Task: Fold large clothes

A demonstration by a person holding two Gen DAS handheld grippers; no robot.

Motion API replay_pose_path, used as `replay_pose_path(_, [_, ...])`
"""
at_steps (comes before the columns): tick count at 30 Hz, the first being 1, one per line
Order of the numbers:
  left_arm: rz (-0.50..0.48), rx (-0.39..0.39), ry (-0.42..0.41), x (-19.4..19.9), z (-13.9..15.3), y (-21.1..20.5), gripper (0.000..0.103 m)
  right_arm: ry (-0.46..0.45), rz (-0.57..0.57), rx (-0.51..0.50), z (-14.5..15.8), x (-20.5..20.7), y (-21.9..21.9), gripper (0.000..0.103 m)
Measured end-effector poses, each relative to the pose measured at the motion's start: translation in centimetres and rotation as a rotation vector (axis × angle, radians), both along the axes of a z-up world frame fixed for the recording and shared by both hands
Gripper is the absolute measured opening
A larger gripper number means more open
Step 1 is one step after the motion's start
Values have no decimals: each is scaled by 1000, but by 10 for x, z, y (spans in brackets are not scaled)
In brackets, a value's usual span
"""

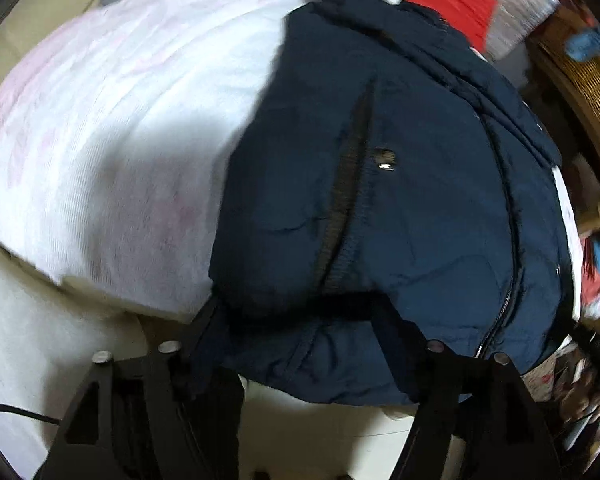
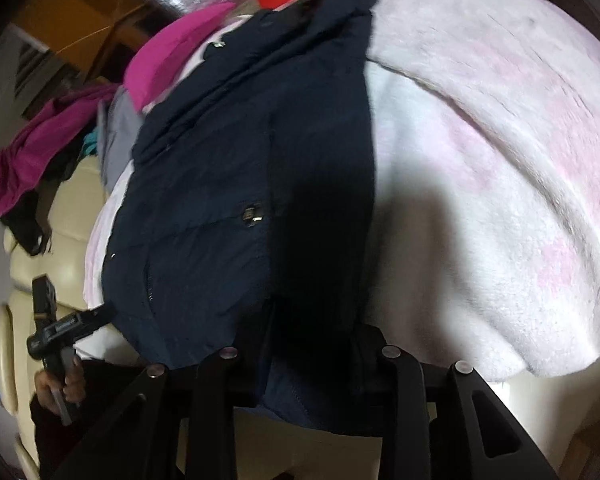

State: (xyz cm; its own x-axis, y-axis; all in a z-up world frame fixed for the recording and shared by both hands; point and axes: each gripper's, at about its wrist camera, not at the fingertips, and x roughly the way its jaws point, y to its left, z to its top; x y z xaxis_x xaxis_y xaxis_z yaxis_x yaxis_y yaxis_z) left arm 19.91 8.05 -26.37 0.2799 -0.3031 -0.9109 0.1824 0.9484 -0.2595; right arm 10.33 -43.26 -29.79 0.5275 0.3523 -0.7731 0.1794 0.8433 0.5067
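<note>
Pale pink blanket [image 1: 112, 128] spread under a folded navy jacket [image 1: 380, 184], other clothes piled at the far side.

Near hem of the jacket is pinched by both grippers: the left gripper [image 1: 300, 312] and the right gripper [image 2: 312, 336] are each clamped on it.

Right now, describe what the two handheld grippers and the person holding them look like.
Both grippers are matte black with angular linkage bars and round silver pins at the joints. The left gripper has a thin black cable trailing at its side. From the right gripper view, the left one shows as a black pistol-like handle in the person's hand, below which is a dark sleeve.
</note>
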Motion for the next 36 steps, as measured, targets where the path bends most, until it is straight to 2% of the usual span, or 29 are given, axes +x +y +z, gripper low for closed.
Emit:
replay_pose_path(1, [-15,2,-13,-2,2,-3,42,-46,8,5,8,-4,0,17])
replay_pose_path(2, [-24,-7,-24,-3,4,-3,36,-80,8,19,13,-6,-2,16])
replay_pose_path(4, [-21,-36,-22,-3,7,-4,35,-96,-6,53,17,-5,-8,16])
replay_pose_path(6, [-16,-48,-9,-1,6,-1,35,-41,-15,73,7,-1,-13,17])
replay_pose_path(7, [-12,-55,5,0,5,-1,43,32,-31,64,-5,3,-16,20])
replay_pose_path(8, [-13,-64,20,2,3,-1,62,82,-52,47,-13,5,-18,20])
replay_pose_path(9, [-20,-78,40,3,0,-2,69,96,-57,46,-16,4,-18,25])
replay_pose_path(12, [-47,-62,27,6,-2,-9,69,66,-22,11,-10,0,-13,26])
replay_pose_path(13, [-60,-64,16,6,-1,-12,60,55,-4,-13,-8,-1,-11,26])
replay_pose_path(14, [-67,-64,8,7,-1,-16,43,34,12,-40,-5,-2,-7,24])
replay_pose_path(15, [-70,-74,3,9,1,-16,36,14,24,-51,-1,-2,-4,16])
replay_pose_path(17, [-68,-116,6,10,4,-12,22,-64,45,-61,11,-5,0,12])
replay_pose_path(20, [-92,-185,-6,9,15,-11,16,-183,24,-12,34,-13,-8,9])
replay_pose_path(23, [-135,-272,-55,10,40,-12,14,-289,-9,45,52,-16,-15,9])
replay_pose_path(30, [-158,-434,-109,43,95,-19,11,-409,-64,111,85,5,-34,8])
replay_pose_path(33, [-155,-479,-121,69,113,-26,11,-462,-101,149,101,33,-20,8])
replay_pose_path(36, [-138,-525,-132,96,127,-30,11,-499,-154,172,119,58,-35,7])
